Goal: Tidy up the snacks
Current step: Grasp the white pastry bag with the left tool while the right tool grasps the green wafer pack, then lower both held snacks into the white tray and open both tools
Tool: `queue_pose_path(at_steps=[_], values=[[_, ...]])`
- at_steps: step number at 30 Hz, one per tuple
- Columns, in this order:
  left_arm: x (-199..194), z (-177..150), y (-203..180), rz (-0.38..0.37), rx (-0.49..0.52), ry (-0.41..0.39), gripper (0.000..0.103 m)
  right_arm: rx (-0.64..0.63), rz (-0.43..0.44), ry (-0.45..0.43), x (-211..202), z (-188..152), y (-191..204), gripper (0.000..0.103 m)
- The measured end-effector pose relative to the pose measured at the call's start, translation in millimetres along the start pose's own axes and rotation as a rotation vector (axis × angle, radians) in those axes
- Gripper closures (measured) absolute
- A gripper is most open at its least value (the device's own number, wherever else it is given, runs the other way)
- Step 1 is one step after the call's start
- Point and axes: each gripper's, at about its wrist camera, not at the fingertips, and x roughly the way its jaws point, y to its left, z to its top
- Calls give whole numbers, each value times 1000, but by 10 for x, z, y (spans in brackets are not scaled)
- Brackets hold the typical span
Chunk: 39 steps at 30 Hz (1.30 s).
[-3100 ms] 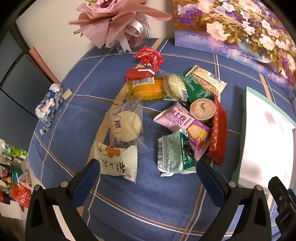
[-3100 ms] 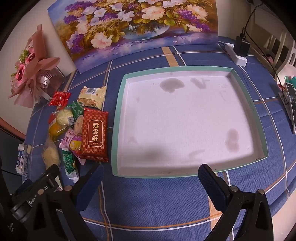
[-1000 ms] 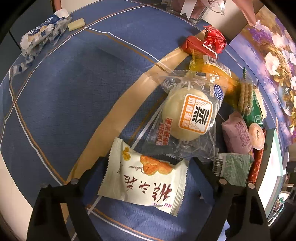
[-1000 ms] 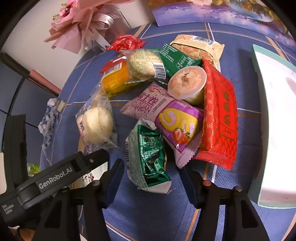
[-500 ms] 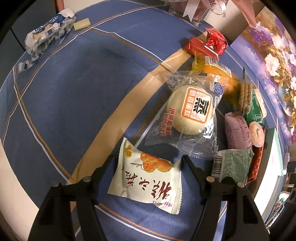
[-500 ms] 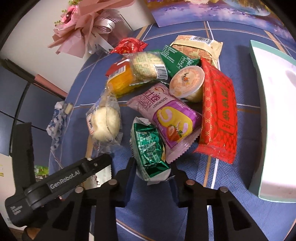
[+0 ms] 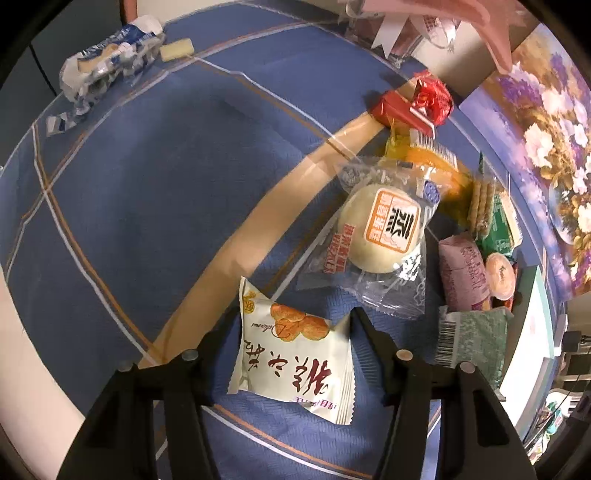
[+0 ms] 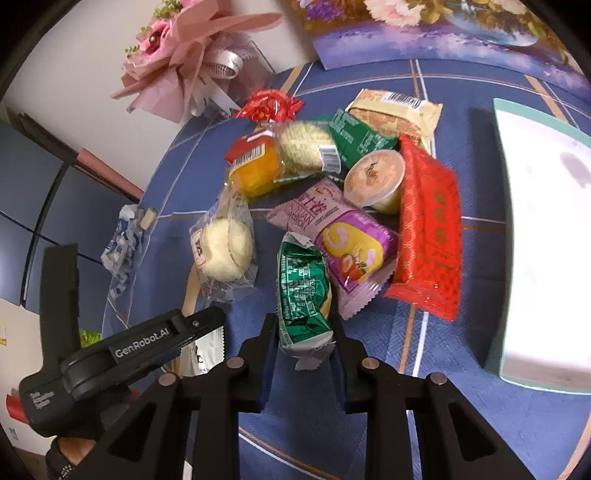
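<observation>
On the blue checked tablecloth lies a pile of snacks. A cream packet (image 7: pixel 291 354) with red lettering sits between the fingers of my left gripper (image 7: pixel 291 321). Its jaws are closing and both fingers touch the packet's side edges. In the right wrist view my right gripper (image 8: pixel 303 328) is closing too, and its pads squeeze the near end of a green foil packet (image 8: pixel 301 291). That green packet (image 7: pixel 472 339) also shows at the right of the left wrist view. The left gripper's housing (image 8: pixel 140 347) stands at lower left of the right wrist view.
A white tray with a teal rim (image 8: pixel 517 376) lies to the right. The pile holds a wrapped bun (image 8: pixel 225 251), a pink roll packet (image 8: pixel 343 229), a red packet (image 8: pixel 430 229) and a jelly cup (image 8: pixel 375 177). A bouquet (image 8: pixel 184 59) and a flower painting (image 8: pixel 424 26) stand behind.
Both pairs of jaws have narrowed: the left onto the cream packet, the right onto the green foil packet. Both cameras have drawn back a little from the table.
</observation>
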Motion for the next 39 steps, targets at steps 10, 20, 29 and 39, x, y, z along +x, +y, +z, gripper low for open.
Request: queue_pose_path(at_steps=[10,20,29,39], values=[[-530,-29,-98,-8,27,-111,43,5,29,-114,-492,30,-40,75],[-775,-250,-1116,-89,246,-110,43,91,-145,-236,-1014,208,-536,75],[-887,-605,-2288,-176,473,-112,43,258,-300,-351,-1512,328,-1380,75],[-361,-880,-3137,-165,593,-62,43,408,-394,-406,-1811,299,-2162,75]])
